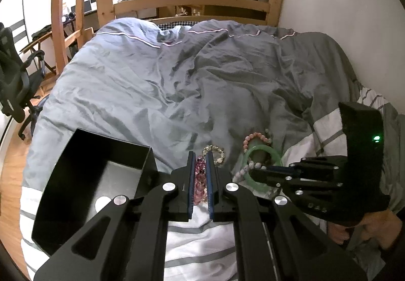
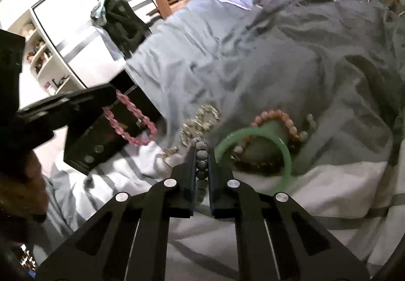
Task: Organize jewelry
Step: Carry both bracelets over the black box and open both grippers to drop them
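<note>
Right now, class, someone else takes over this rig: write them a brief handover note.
Left gripper: jaws shut on the pink bracelet, lifted beside the black box.
Right gripper: jaws shut on the grey bracelet, low over the bed.
On the bed: green bangle, peach bracelet, clear bracelet.
Done: no jewelry visible in the box.
Left: box all of them.
</note>
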A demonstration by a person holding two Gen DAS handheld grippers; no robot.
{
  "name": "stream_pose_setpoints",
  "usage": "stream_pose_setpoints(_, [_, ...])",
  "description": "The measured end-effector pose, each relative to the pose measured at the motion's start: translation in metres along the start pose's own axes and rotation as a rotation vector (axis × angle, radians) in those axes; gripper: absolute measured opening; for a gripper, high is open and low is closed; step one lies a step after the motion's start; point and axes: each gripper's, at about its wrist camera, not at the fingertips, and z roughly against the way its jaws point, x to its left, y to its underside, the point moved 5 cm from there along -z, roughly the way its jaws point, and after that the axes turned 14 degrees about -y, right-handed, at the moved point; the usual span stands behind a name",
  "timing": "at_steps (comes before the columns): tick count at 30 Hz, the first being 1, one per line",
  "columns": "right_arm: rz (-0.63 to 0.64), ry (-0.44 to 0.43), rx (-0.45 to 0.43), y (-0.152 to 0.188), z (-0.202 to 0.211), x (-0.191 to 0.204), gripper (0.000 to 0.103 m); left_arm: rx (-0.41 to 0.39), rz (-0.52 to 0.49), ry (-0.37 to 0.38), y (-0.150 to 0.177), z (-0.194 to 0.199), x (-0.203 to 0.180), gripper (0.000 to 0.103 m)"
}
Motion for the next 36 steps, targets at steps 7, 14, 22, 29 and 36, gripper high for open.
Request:
stream_pose_setpoints(7, [-0.030, -0.103, -0.096, -0.012, 0.019, 0.015, 0.009, -0.010, 0.003, -0.004, -0.001, 0.004, 0.002, 0.008])
stream_pose_setpoints(14, [-0.028, -0.136, -0.167, -0.025, 0.041, 0.030, 0.009, -0.016, 0.015, 0.011, -0.001, 0.017, 0.007, 0.008])
stream_pose_setpoints(22, [-0.003, -0.167, -0.212, -0.039, 0.056, 0.063, 0.009, -0.012, 0.051, 0.044, 0.001, 0.039, 0.025, 0.008])
stream_pose_setpoints(29, [0.037, -0.178, -0.217, -0.050, 0.059, 0.094, 0.009, -0.049, 0.103, 0.055, -0.001, 0.060, 0.053, 0.008])
stream_pose_setpoints(36, [0.090, -0.170, -0.188, -0.063, 0.040, 0.125, 0.009, -0.089, 0.138, 0.024, -0.003, 0.076, 0.088, 0.008])
